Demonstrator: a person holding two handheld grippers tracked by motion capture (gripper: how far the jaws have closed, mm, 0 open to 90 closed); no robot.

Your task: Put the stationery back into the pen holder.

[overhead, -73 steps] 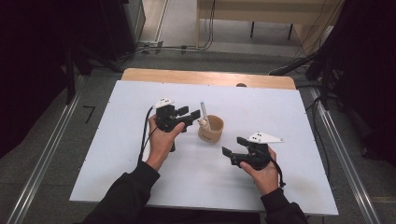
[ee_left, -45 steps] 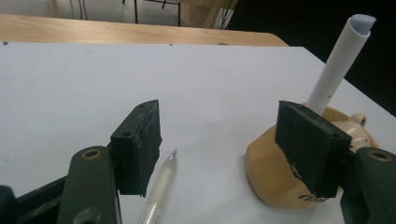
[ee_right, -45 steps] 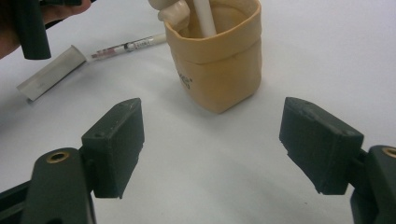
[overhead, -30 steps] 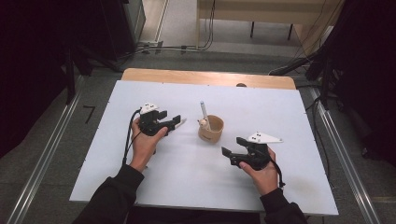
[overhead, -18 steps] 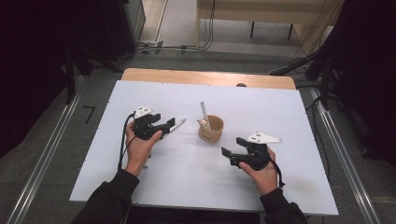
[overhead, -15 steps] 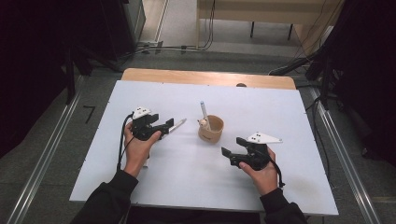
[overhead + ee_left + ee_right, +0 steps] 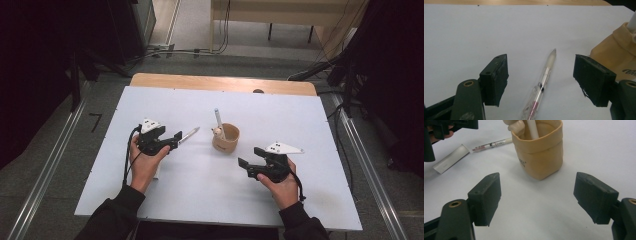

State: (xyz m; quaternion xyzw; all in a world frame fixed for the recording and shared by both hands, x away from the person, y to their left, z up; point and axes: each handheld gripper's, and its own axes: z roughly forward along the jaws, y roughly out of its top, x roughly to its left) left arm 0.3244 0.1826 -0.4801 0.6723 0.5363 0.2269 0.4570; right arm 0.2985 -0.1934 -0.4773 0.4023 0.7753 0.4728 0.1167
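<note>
A clear pen (image 7: 543,82) with a red inner part lies on the white table between the jaws of my left gripper (image 7: 540,68), which is open and does not touch it. In the high view the pen (image 7: 188,134) points from the left gripper (image 7: 175,139) toward a tan cup (image 7: 226,139). A white pen (image 7: 218,120) stands upright in that cup. My right gripper (image 7: 248,156) rests open on the table right of the cup. In the right gripper view its jaws (image 7: 537,187) are spread wide with the cup (image 7: 541,152) just ahead of them.
A small cream figure (image 7: 515,125) sits at the cup's rim. A flat white strip (image 7: 450,158) lies on the table beside the clear pen (image 7: 490,145). A wooden edge (image 7: 222,82) borders the far side of the white table (image 7: 300,115).
My left gripper has drawn back to the left, away from the cup, and the clear pen now lies on the table in front of it. The right gripper has not moved.
</note>
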